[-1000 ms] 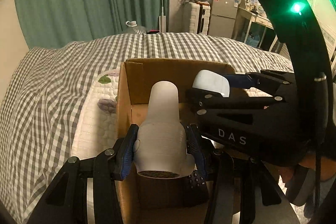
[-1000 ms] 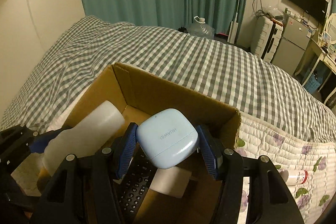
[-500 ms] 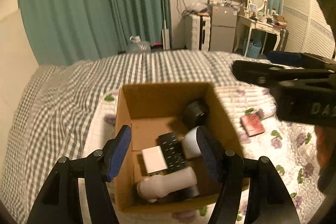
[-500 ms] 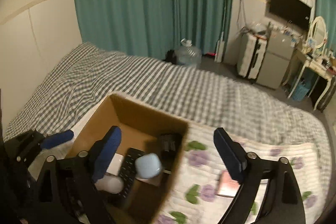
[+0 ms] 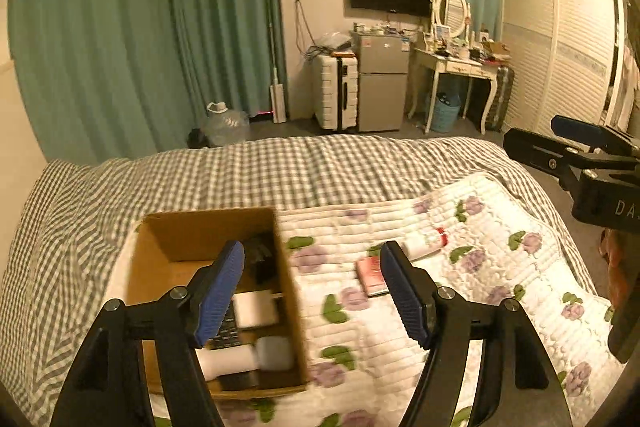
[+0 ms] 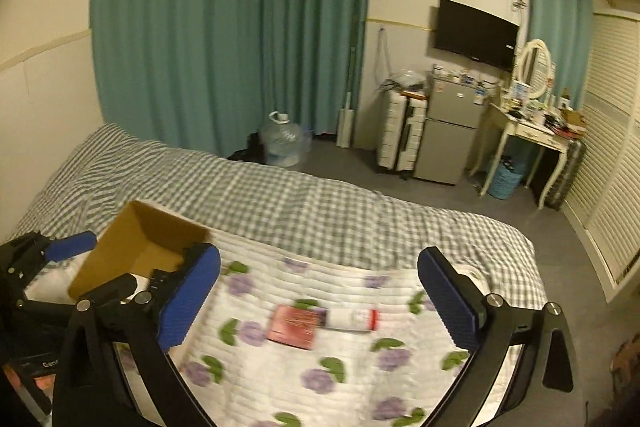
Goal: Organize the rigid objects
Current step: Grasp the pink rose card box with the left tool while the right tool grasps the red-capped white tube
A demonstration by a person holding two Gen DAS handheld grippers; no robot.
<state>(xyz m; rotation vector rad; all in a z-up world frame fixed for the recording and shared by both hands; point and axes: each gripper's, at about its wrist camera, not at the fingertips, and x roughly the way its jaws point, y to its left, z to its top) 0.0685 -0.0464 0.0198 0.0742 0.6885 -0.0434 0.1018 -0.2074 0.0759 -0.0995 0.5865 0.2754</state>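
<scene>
Both the left gripper (image 5: 312, 291) and right gripper (image 6: 320, 301) hover empty with fingers spread above the bed (image 6: 280, 203), the cardboard box (image 5: 168, 231) near its left edge already holding several items, so the next move is probably reaching for the red booklet (image 6: 295, 323) and white bottle (image 6: 352, 319) lying touching mid-quilt.

Home bedroom, bed (image 6: 320, 211) lying under checked cover, curtains (image 6: 224, 27) hanging, TV (image 6: 476, 33) sitting beside vanity (image 6: 532, 131) and fridge (image 6: 450, 139)

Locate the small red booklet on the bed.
The red booklet lies flat on the floral quilt, right of the cardboard box, its corner beside the white red-capped bottle; in the right wrist view it sits between the open claw's fingers.
</scene>
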